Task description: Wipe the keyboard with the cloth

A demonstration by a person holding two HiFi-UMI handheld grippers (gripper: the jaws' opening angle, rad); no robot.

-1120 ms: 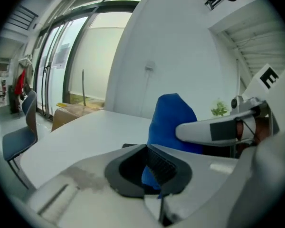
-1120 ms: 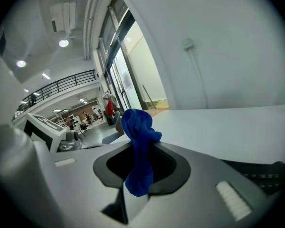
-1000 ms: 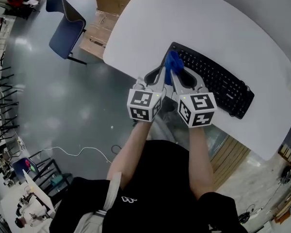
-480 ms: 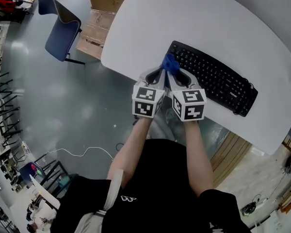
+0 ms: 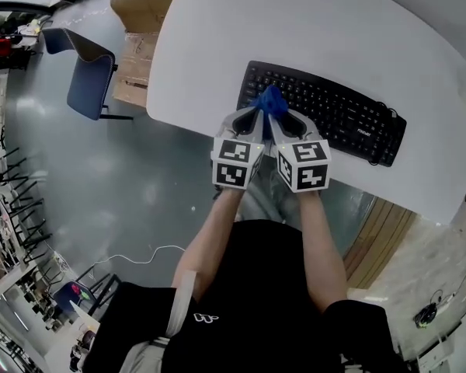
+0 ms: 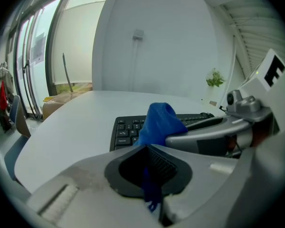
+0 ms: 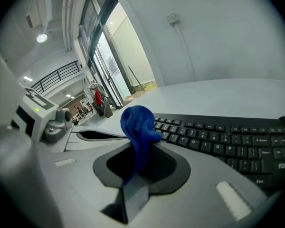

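A black keyboard [image 5: 326, 111] lies on the white table [image 5: 311, 22], close to its near edge. A bunched blue cloth [image 5: 269, 99] rests on the keys near the keyboard's left end. My left gripper [image 5: 256, 113] and my right gripper [image 5: 279, 115] stand side by side, each shut on that cloth. In the left gripper view the cloth [image 6: 157, 122] rises out of the closed left gripper [image 6: 150, 151], in front of the keyboard [image 6: 126, 129]. In the right gripper view the cloth [image 7: 137, 122] sticks up from the closed right gripper [image 7: 140, 152], beside the keyboard [image 7: 228, 144].
The table's near edge runs just under both grippers. On the grey floor to the left stand a blue chair [image 5: 89, 72] and cardboard boxes [image 5: 140, 6]. A white cable [image 5: 140, 255] lies on the floor. A small plant [image 6: 214, 79] stands at the table's far side.
Both grippers, still holding the cloth together, have shifted from the keyboard's left corner to a spot slightly further right along its keys. The head view has also swung.
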